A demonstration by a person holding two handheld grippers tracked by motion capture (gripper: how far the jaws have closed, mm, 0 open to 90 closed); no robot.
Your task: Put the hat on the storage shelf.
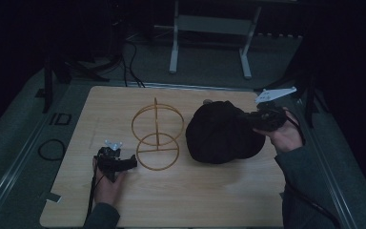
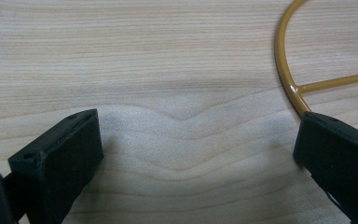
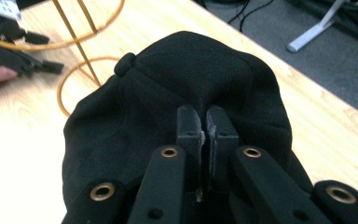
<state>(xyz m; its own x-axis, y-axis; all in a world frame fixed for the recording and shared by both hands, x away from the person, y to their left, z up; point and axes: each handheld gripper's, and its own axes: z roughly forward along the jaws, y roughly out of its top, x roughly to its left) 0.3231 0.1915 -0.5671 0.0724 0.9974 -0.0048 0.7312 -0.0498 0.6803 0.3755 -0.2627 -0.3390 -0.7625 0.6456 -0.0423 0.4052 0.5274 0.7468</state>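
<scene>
in the high view we see a wooden table [image 1: 181, 200] with a black cap [image 1: 219, 133] lying right of the middle. our right gripper [image 1: 248, 119] comes in from the right and meets the cap's right side. left of the cap, just beside it, stands a yellow wire stand [image 1: 156, 136] made of two rings on an upright rod; both rings are bare, with nothing hung on them or lying inside them. our left gripper [image 1: 132, 162] rests near the table's near left part, its tips just beside the stand's lower ring.

in the left gripper view we see its jaws spread wide over bare wood, nothing between them. the wire stand's lower ring [image 2: 284, 70] curves in at the right, and its near end disappears behind the right jaw; we cannot tell whether they touch.

in the right gripper view we see the right gripper [image 3: 204, 122] with its jaws pressed together, pinching a fold of the black cap [image 3: 168, 84], whose cloth puckers up toward the tips. the cap's top button shows at its far left. beyond it stand the wire stand [image 3: 81, 56] and the left gripper [image 3: 58, 66] in a hand.
</scene>
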